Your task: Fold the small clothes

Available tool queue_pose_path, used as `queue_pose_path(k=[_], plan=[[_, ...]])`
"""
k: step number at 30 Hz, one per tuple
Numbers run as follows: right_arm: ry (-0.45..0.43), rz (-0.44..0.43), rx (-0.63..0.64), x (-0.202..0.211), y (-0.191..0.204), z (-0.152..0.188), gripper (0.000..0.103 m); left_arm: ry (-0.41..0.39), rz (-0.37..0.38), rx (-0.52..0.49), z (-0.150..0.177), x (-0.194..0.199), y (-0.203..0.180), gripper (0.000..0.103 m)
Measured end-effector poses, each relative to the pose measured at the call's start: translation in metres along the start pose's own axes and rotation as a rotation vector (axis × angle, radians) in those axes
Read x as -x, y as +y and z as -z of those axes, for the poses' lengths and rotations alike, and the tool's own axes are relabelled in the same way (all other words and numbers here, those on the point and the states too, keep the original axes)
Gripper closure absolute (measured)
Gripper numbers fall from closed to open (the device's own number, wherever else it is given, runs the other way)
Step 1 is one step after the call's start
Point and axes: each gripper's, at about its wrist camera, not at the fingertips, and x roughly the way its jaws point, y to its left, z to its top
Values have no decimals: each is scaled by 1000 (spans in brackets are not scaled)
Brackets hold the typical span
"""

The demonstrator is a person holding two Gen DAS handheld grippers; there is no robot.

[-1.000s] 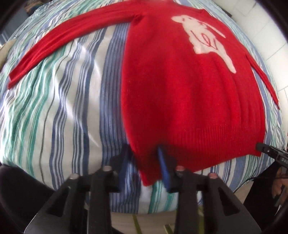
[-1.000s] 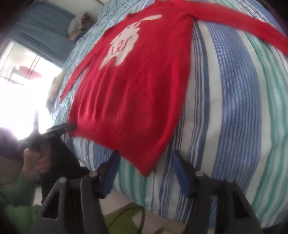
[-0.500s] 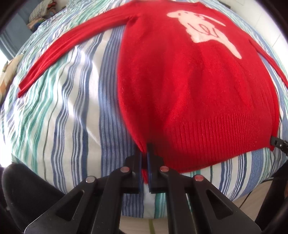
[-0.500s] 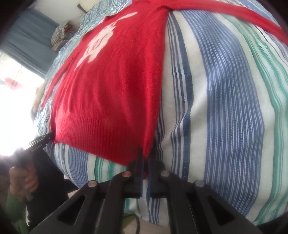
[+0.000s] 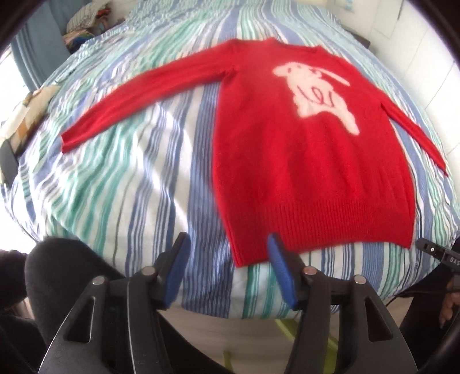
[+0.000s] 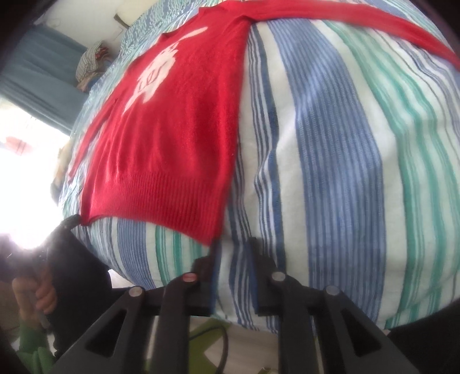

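A red sweater (image 5: 302,172) with a white animal motif lies flat, front up, on the striped bed sheet (image 5: 129,187), both sleeves spread out. My left gripper (image 5: 227,238) hovers over the near hem. Its jaws are opening, and the hem's left corner lies between the blue pads (image 5: 178,267) without being pressed. In the right wrist view the sweater (image 6: 178,138) ends at its right hem corner, just beside my right gripper (image 6: 232,248). Those jaws are opening by a narrow gap with only sheet between them. The left gripper's tip (image 6: 69,224) shows at the far hem corner.
The bed's near edge drops to the floor just under both grippers. A pile of clothes (image 5: 83,26) and a blue curtain (image 5: 37,57) stand at the back left. A person's dark-clad knee (image 5: 57,273) and hand (image 6: 37,293) are close by.
Both grippers were shut on the sweater's hem corners half a second ago and have let go. The left gripper has pulled back and risen, so more of the bed shows.
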Motion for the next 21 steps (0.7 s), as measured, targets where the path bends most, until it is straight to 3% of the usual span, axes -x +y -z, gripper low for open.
queue_pose_path(k=[3, 6, 10, 12, 17, 21], plan=[[-95, 72, 9, 26, -2, -7, 74, -113, -10, 9, -20, 12, 1, 27], [-228, 175, 11, 52, -9, -25, 57, -164, -7, 39, -39, 9, 4, 25], [-344, 221, -74, 69, -36, -56, 57, -216, 10, 106, -67, -10, 22, 25], [-406, 169, -132, 77, -52, -68, 57, -254, -13, 123, -69, -18, 22, 25], [-583, -164, -466, 93, -128, -80, 57, -280, -103, 116, -51, -36, 32, 25], [-665, -232, -692, 90, -188, -93, 57, -278, -124, 123, -52, -38, 39, 25]])
